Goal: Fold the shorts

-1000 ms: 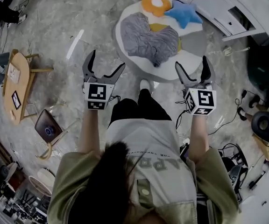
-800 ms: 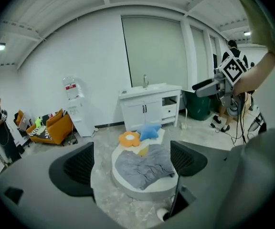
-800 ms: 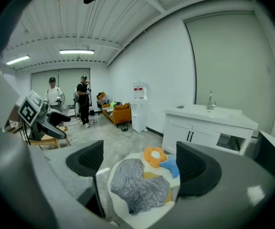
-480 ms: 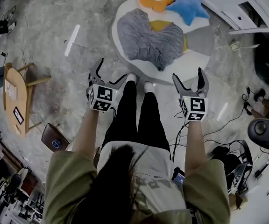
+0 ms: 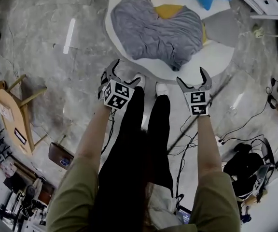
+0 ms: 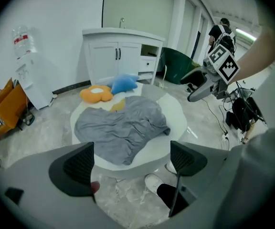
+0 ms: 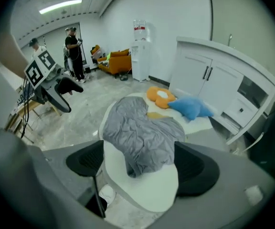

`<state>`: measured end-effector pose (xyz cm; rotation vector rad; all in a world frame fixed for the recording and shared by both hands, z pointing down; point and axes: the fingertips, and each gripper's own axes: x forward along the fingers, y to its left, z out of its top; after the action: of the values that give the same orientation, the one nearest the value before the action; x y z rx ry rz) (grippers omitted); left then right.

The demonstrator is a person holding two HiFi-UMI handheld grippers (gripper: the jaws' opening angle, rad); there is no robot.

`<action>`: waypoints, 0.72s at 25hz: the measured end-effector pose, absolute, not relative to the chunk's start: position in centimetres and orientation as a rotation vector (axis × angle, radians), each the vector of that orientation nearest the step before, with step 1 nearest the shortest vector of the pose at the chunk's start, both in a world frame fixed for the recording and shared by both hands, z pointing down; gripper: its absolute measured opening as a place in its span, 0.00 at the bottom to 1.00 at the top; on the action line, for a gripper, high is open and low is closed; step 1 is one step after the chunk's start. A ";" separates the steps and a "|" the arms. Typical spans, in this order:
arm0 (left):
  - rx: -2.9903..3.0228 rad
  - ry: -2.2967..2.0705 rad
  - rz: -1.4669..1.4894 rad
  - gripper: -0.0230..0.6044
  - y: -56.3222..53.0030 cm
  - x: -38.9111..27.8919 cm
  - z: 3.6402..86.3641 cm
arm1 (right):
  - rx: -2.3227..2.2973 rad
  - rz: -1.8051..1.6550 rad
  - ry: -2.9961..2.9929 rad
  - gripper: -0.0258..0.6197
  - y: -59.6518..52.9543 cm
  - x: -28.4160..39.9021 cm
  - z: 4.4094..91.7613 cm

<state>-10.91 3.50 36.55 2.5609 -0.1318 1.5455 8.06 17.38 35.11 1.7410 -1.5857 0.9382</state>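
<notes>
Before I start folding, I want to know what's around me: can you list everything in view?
crumpled grey fabric shorts: one, grey, middle of the table.
low round white table: one, white, ahead of the feet.
flower-shaped plush cushion: one, orange, table's far side.
star-shaped plush cushion: one, blue, beside the flower.
yellow item: one, partly under the shorts.
wooden chair: one, tan, floor at left.
white cabinet: one, behind the table.
left gripper: grey, open, empty.
right gripper: grey, open, empty.

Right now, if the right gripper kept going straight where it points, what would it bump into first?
The right gripper would likely meet the grey shorts on the white table, framed between its open jaws; depth is unclear.
</notes>
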 end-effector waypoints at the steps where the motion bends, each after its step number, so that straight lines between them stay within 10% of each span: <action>1: 2.555 -0.114 1.563 0.80 3.7 -10.8 38.7 | 1.713 0.950 -1.582 0.77 17.5 7.9 37.5; 18: 2.486 0.101 1.900 0.80 5.8 -11.2 64.0 | 1.404 0.924 -1.576 0.74 21.1 4.3 61.1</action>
<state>-11.21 5.77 63.97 2.4858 0.1015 1.9005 4.29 21.15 61.08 1.4043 -1.5764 0.9239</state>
